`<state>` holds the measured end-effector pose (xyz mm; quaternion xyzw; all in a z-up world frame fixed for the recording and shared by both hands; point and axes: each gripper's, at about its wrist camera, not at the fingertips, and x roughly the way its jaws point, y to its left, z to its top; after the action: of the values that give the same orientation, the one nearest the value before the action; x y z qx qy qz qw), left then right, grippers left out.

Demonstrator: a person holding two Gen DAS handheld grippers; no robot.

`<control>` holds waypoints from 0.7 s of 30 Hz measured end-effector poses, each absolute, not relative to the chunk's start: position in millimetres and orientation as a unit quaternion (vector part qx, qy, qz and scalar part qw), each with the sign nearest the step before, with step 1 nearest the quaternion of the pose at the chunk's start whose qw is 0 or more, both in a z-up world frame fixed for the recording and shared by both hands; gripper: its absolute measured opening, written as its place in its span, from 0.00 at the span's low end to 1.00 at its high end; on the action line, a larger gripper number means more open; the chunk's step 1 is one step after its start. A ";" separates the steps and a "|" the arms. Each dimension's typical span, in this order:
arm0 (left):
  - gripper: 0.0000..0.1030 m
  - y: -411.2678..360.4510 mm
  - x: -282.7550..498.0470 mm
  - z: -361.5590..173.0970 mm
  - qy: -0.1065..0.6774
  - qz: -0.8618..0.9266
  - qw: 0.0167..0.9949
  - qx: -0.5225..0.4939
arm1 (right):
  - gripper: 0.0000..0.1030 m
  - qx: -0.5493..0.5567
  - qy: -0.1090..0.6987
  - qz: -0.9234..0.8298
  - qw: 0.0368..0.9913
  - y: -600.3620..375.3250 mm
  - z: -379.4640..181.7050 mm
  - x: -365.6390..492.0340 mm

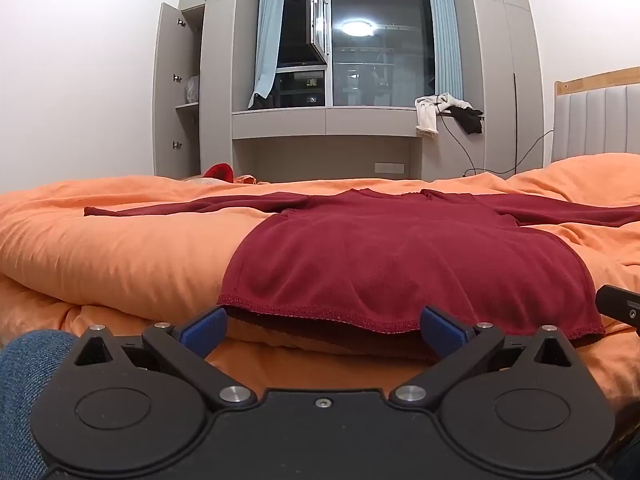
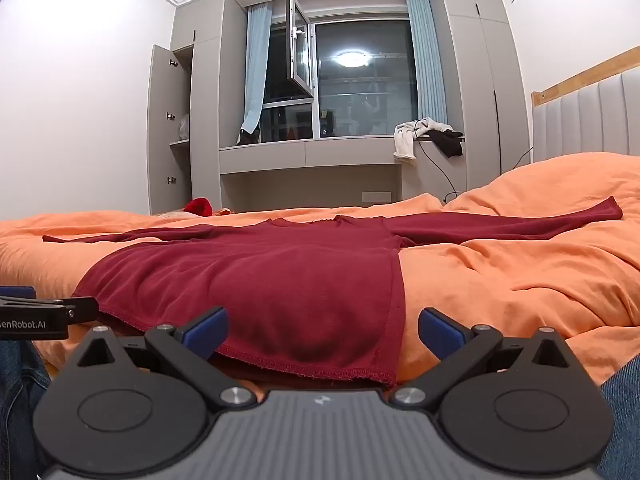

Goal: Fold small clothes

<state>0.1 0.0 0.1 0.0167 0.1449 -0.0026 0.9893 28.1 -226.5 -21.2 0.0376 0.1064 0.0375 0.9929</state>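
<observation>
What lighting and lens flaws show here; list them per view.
Left wrist view: ceiling lamp glare reflects in the dark window, fisheye bows the walls, corners vignette. Right wrist view: same glare, bent headboard; the red top stays sharp.

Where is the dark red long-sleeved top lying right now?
In both wrist views the dark red top lies spread flat on the orange duvet, sleeves out to each side, its hem just ahead of both open grippers.

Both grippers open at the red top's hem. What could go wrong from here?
1. The dark red long-sleeved knit top has a two-layer hem; the left gripper may pinch only the upper layer.
2. The soft, rumpled orange duvet could get caught by the right gripper.
3. The spread sleeves may drag and bunch.
</observation>
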 end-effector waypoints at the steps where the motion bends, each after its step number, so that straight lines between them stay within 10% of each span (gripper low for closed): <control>1: 1.00 0.1 0.1 0.1 0.145 -0.003 0.989 0.016 | 1.00 0.037 0.107 0.037 0.993 -226.5 -21.3 28.1; 21: 1.00 -0.9 1.8 -5.6 0.147 -0.001 0.989 0.012 | 1.00 0.037 0.109 0.018 0.993 -225.8 -21.1 27.3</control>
<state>1.8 -0.9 -5.6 0.0119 0.1472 -0.0010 0.9890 27.3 -225.8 -21.1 0.0374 0.1086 0.0176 0.9932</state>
